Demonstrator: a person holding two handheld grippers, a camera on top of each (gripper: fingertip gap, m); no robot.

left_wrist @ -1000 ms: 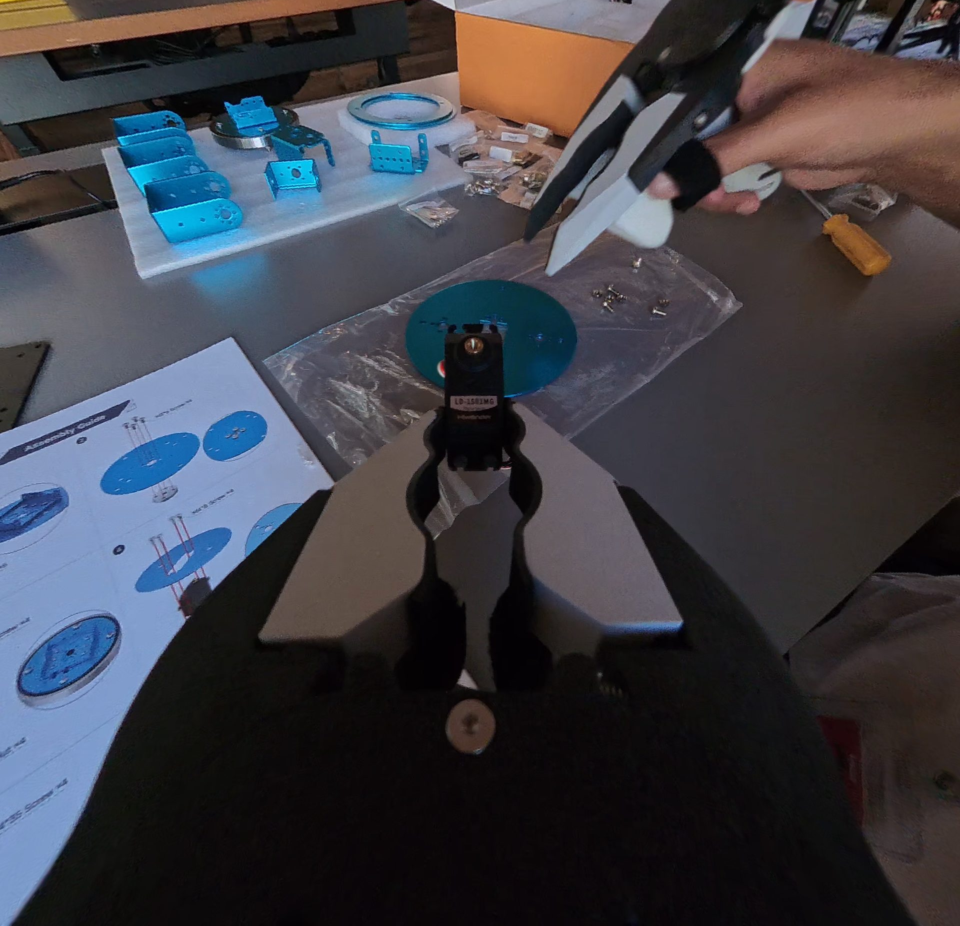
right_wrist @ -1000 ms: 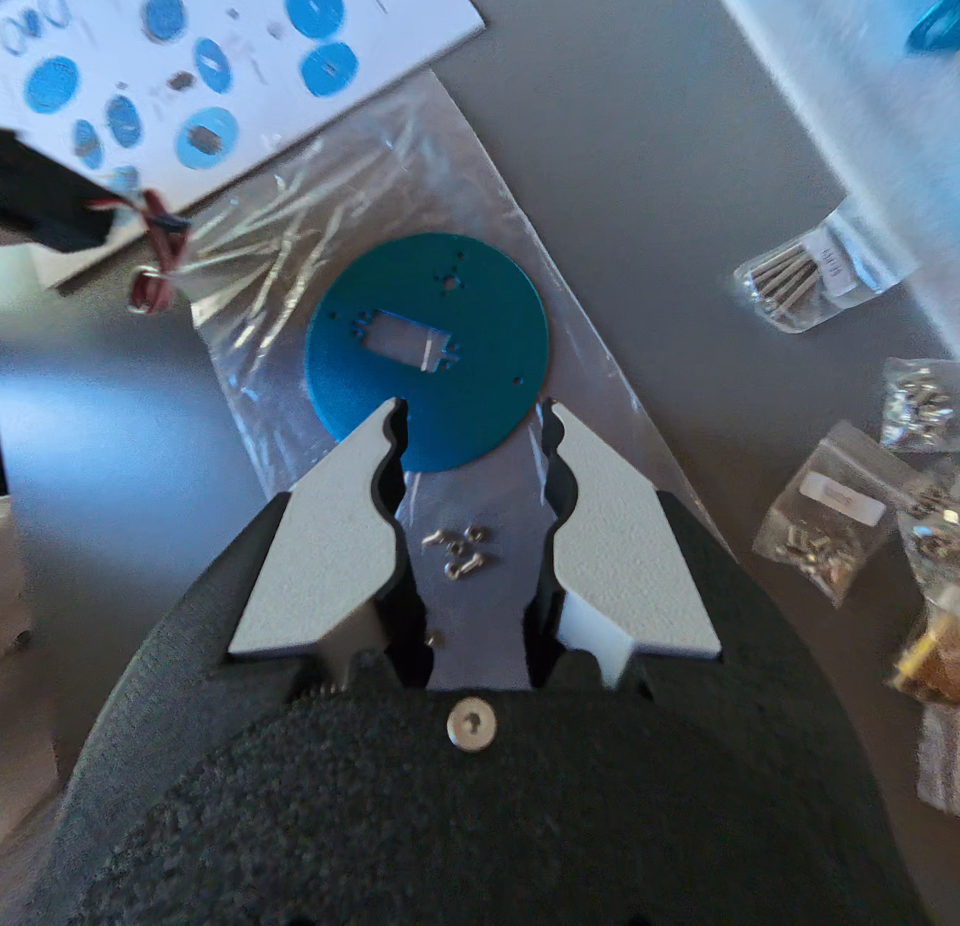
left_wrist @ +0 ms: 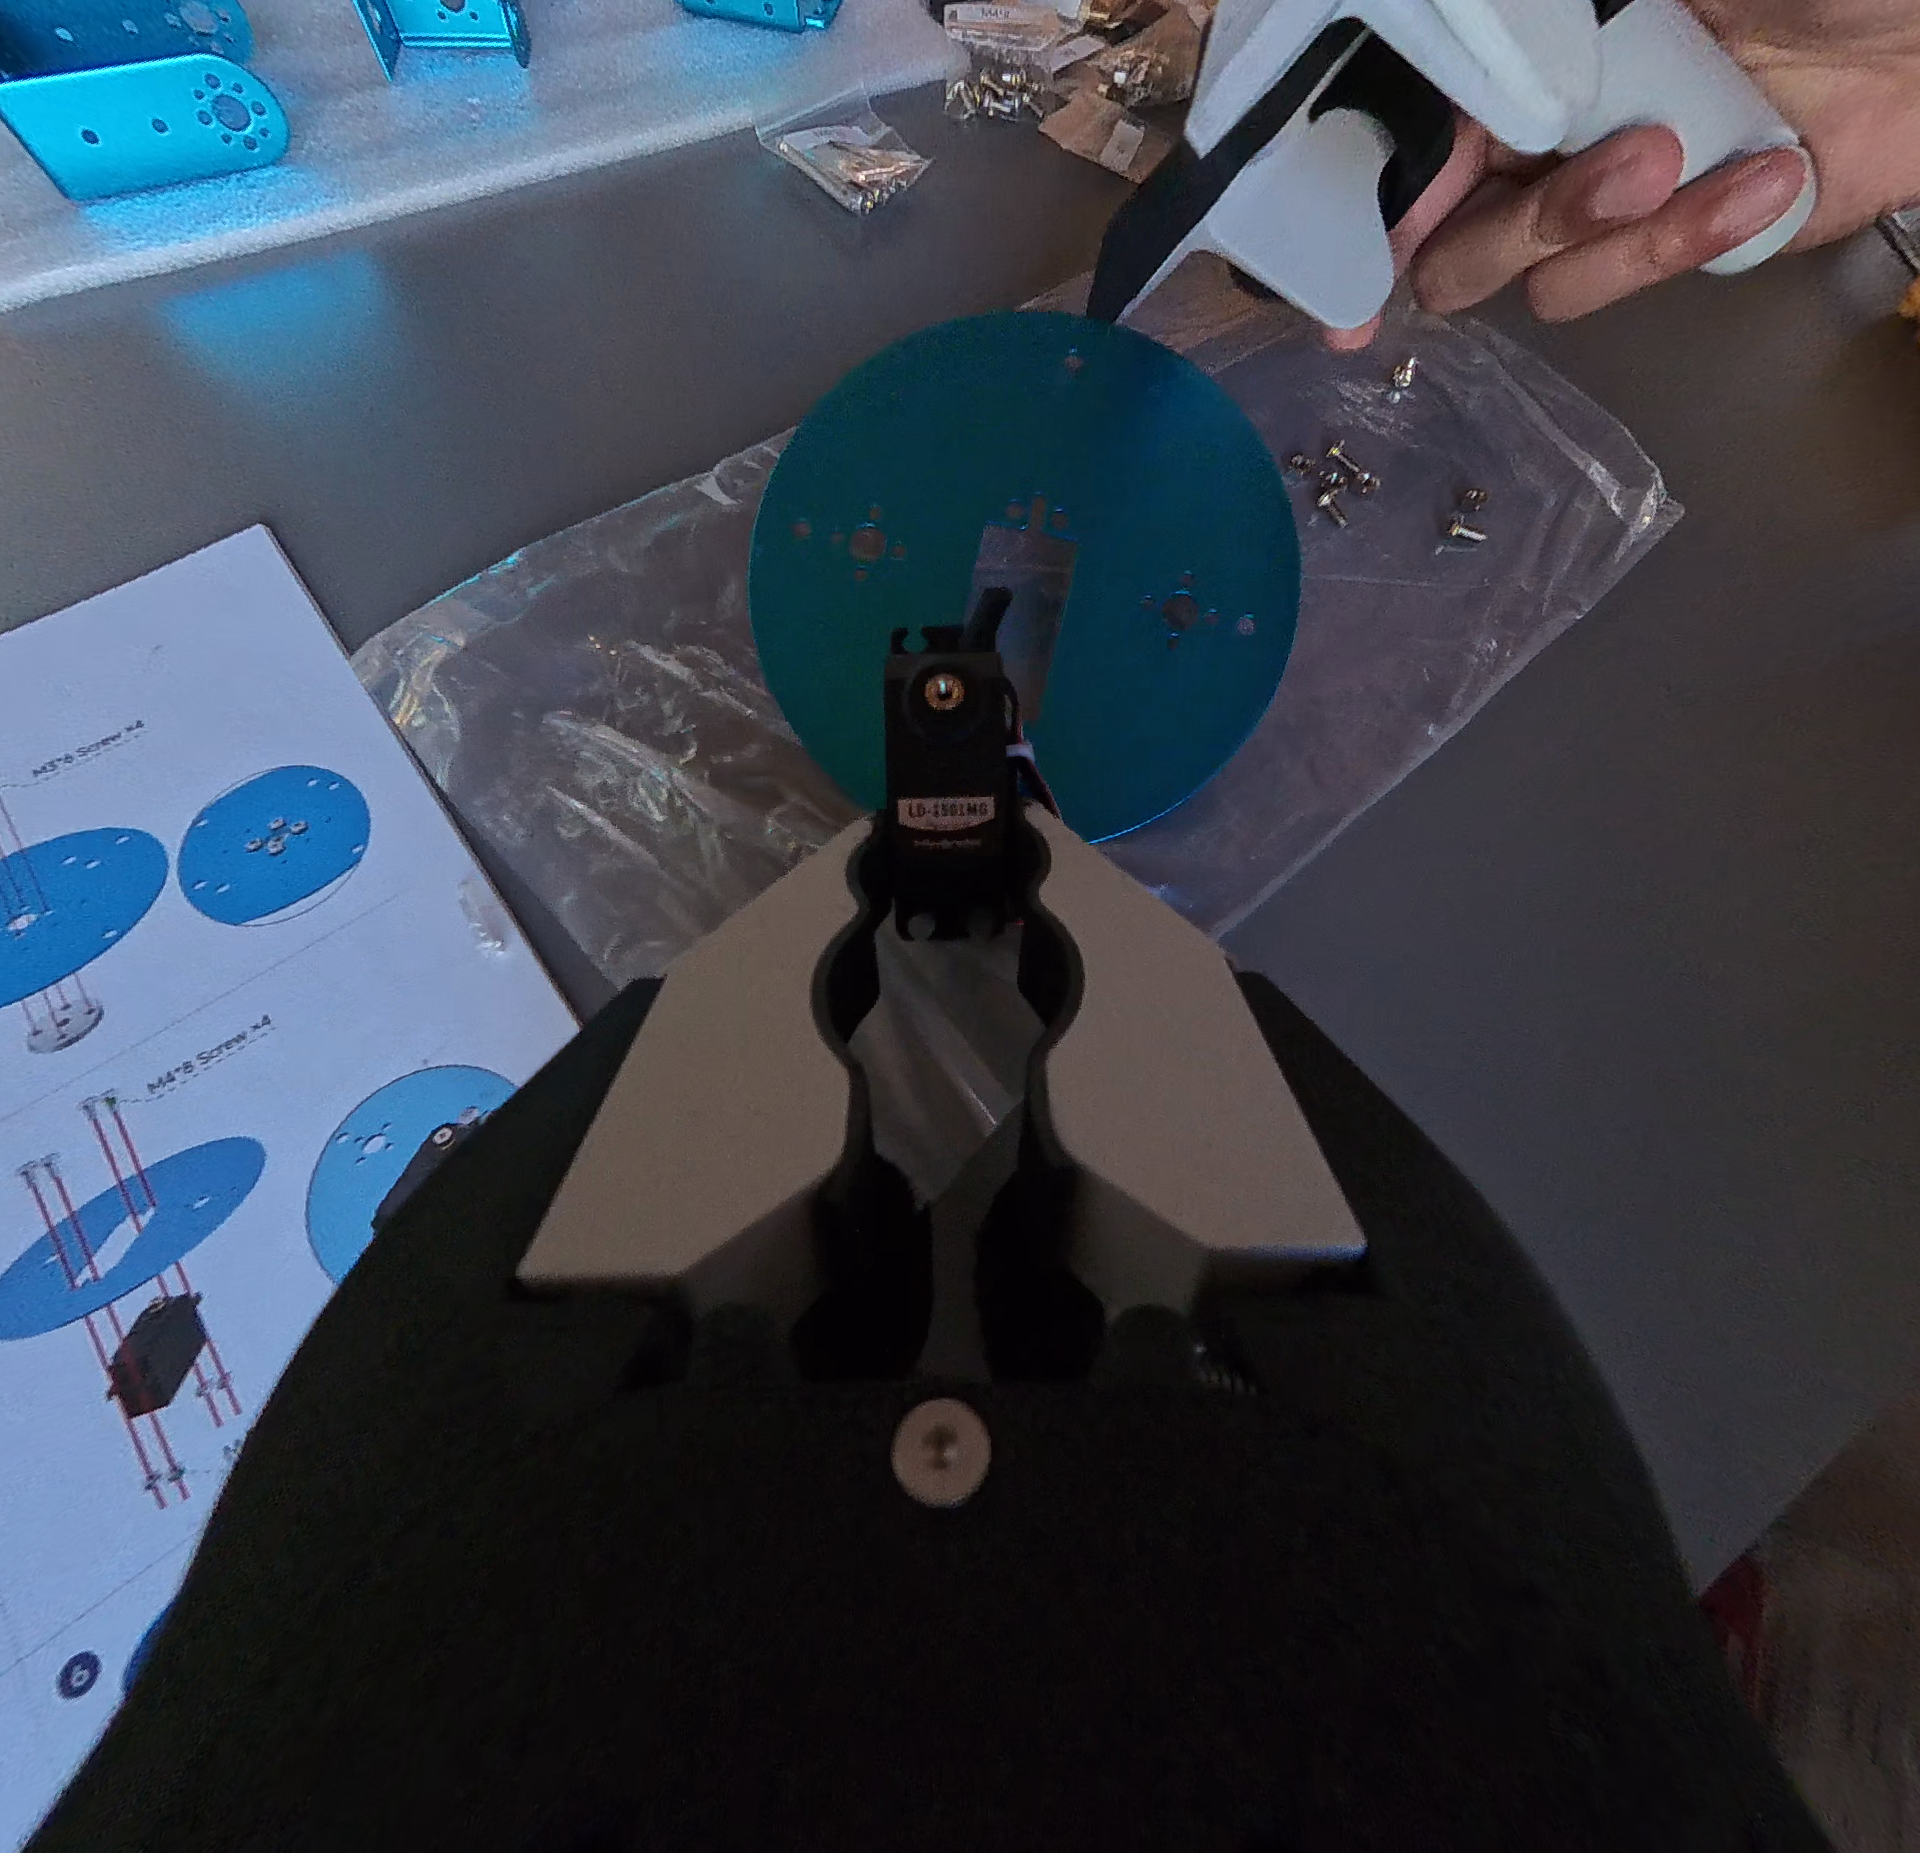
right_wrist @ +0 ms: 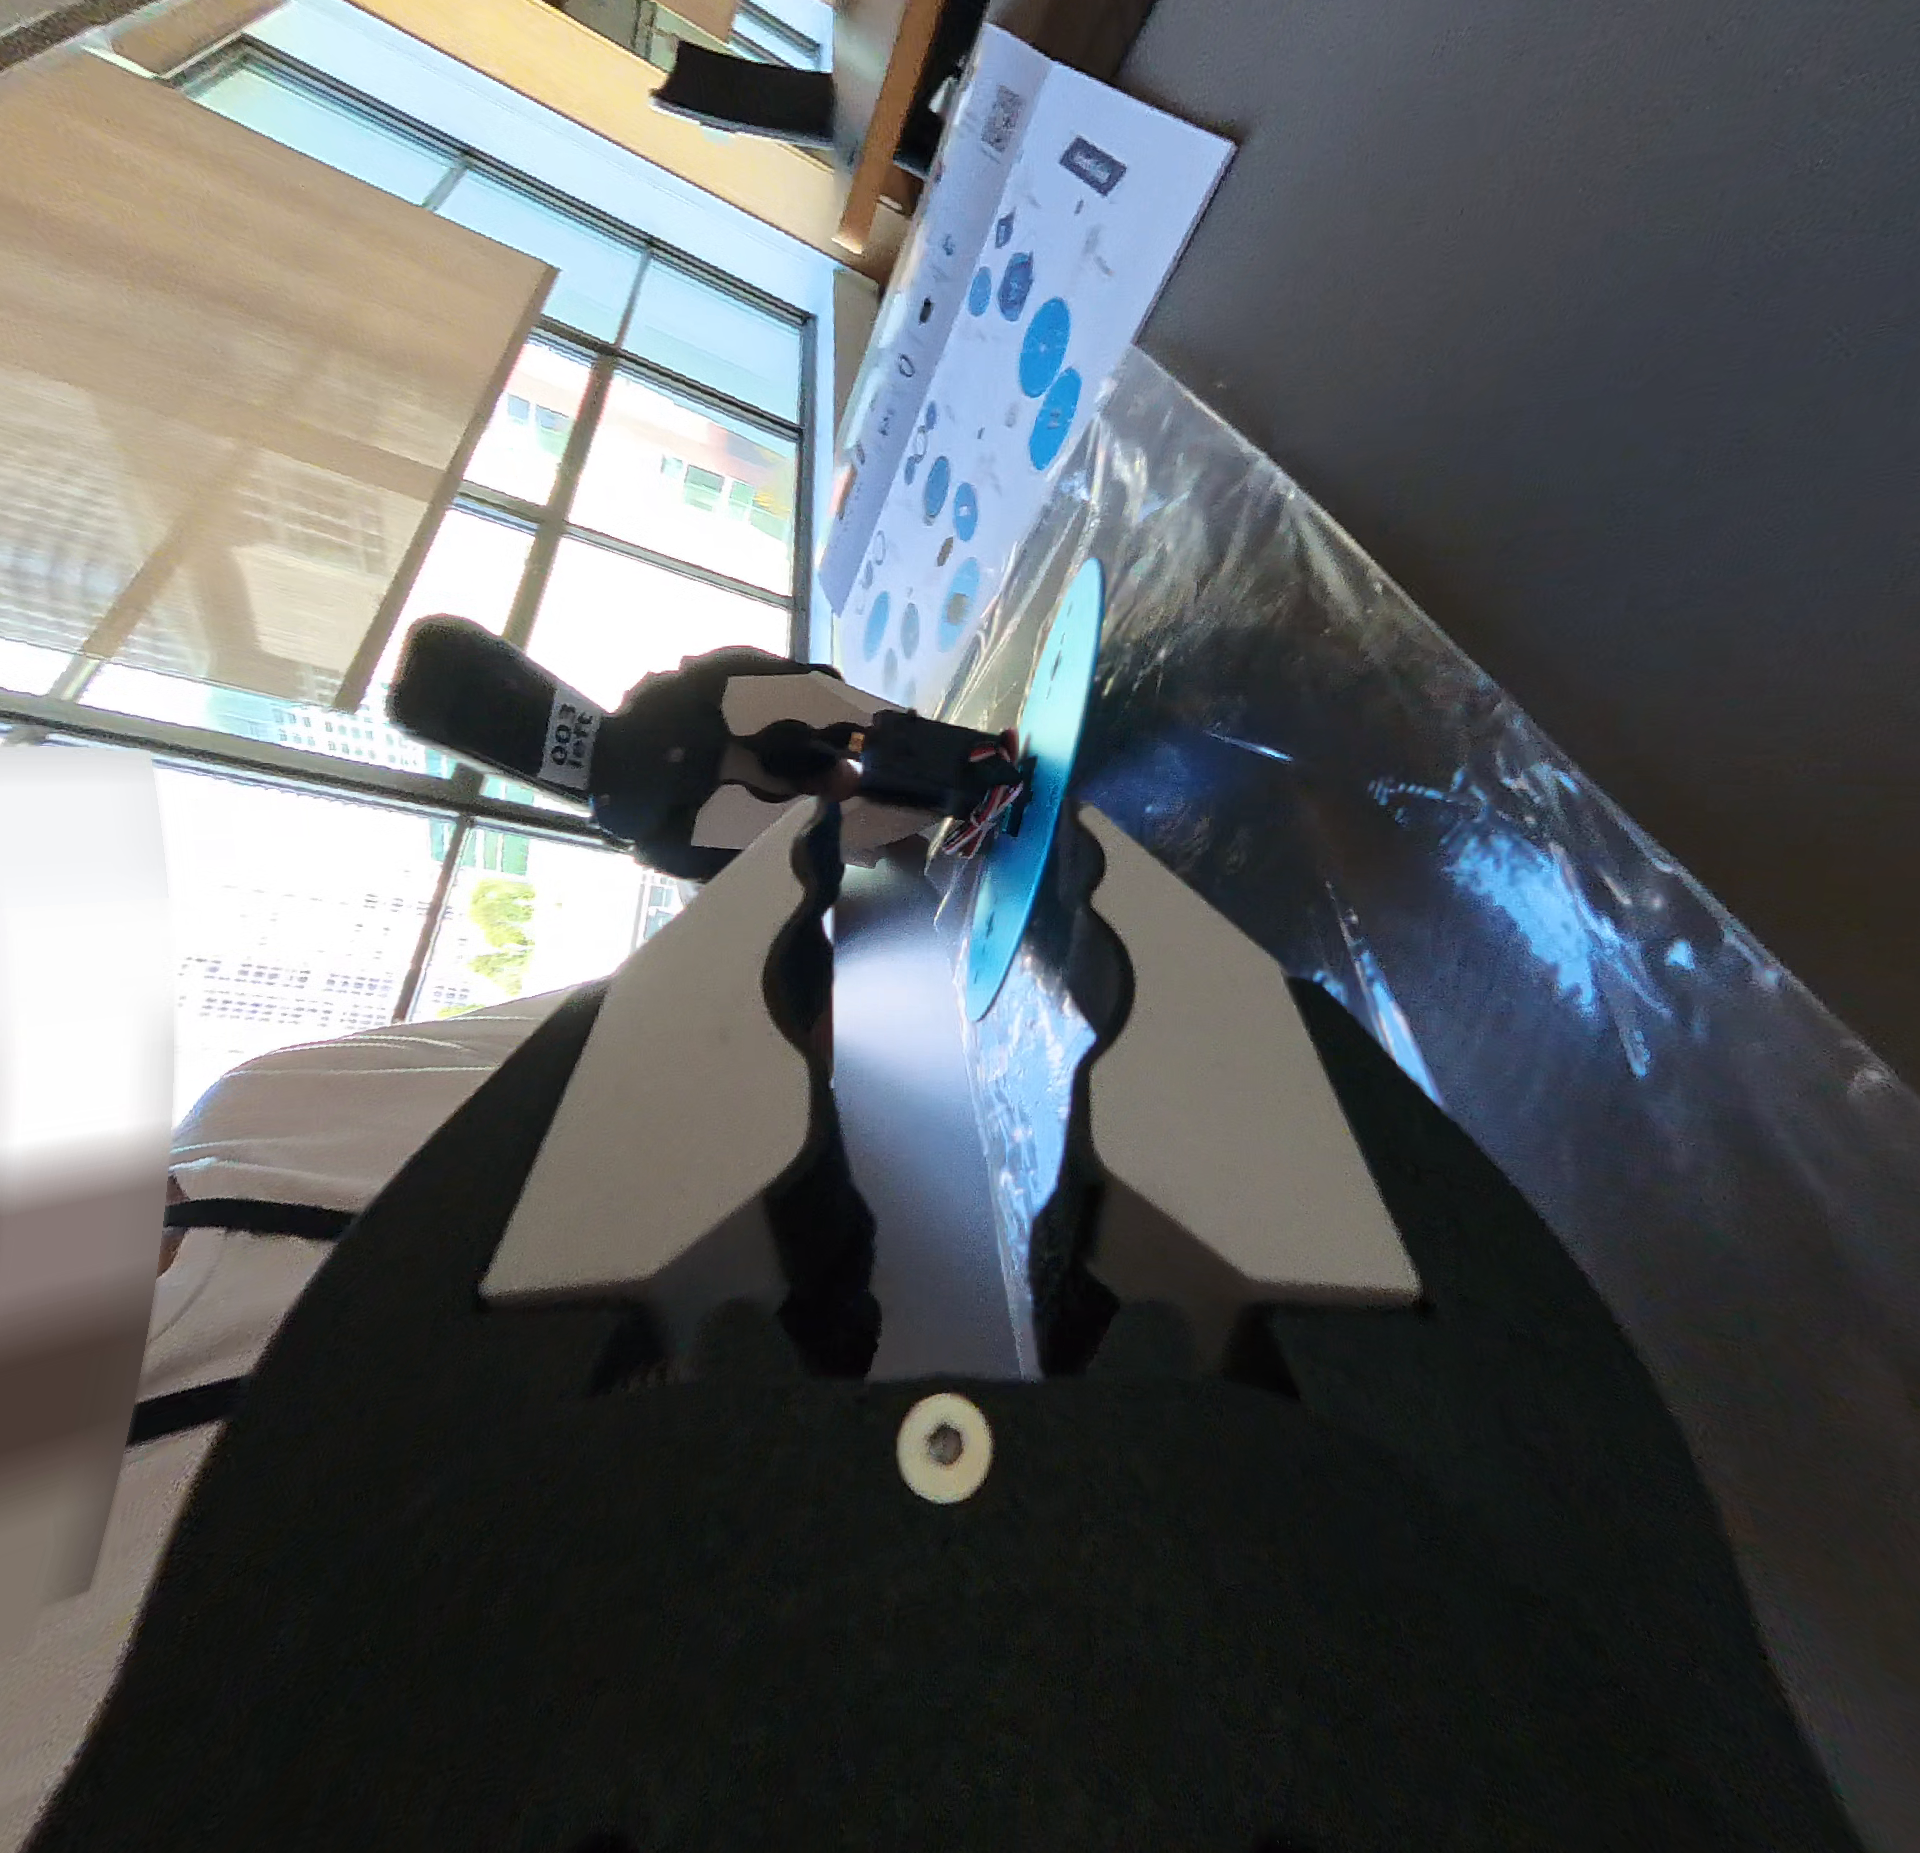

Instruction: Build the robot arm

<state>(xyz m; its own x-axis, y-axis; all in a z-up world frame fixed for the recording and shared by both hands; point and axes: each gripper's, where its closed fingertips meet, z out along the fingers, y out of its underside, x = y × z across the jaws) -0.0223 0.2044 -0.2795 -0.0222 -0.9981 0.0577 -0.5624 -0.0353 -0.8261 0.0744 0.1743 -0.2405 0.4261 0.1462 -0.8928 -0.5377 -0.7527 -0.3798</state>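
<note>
Clamping a small black servo motor [left_wrist: 940, 764] between narrow jaws, the left gripper [left_wrist: 945, 847] faced the slotted round blue metal plate [left_wrist: 1023, 567] just ahead; the right gripper [right_wrist: 951, 847], jaws spread, straddled its edge, apparently steadying it.

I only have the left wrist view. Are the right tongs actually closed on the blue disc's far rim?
Observer: No. In the right wrist view the right tongs stand open, with the blue disc rim in the gap between them.
Operator: How close is my servo to the disc?
Observer: Side-on, the black servo reaches the disc's face near its middle. I cannot tell whether it is in the slot.
Operator: And the wires?
Observer: The servo wires bunch against the disc, on the side towards the right tongs.
</note>
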